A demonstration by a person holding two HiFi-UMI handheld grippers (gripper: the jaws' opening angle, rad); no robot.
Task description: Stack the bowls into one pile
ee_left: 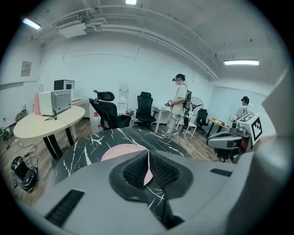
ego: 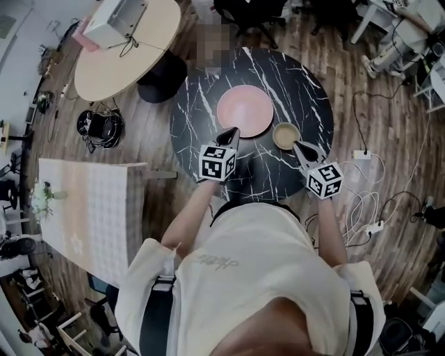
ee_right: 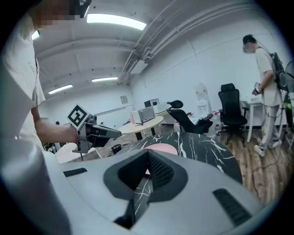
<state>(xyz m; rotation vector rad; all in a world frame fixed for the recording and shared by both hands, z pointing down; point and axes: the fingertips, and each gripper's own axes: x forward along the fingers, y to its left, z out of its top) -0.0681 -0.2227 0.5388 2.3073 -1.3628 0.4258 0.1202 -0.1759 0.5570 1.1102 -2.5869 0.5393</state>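
Note:
A wide pink bowl sits near the middle of the round black marble table. A small beige bowl stands to its right, closer to me. My left gripper hovers at the pink bowl's near rim, jaws shut with nothing between them. My right gripper hangs just beside the beige bowl's near right edge, also shut and empty. The left gripper view shows the pink bowl beyond the closed jaws. In the right gripper view the pink bowl lies past the shut jaws; the beige bowl is hidden there.
A round beige table with a white box stands at the far left. A patterned cloth-covered surface lies to my left. Cables and a power strip trail on the wooden floor at right. Office chairs and a standing person are beyond.

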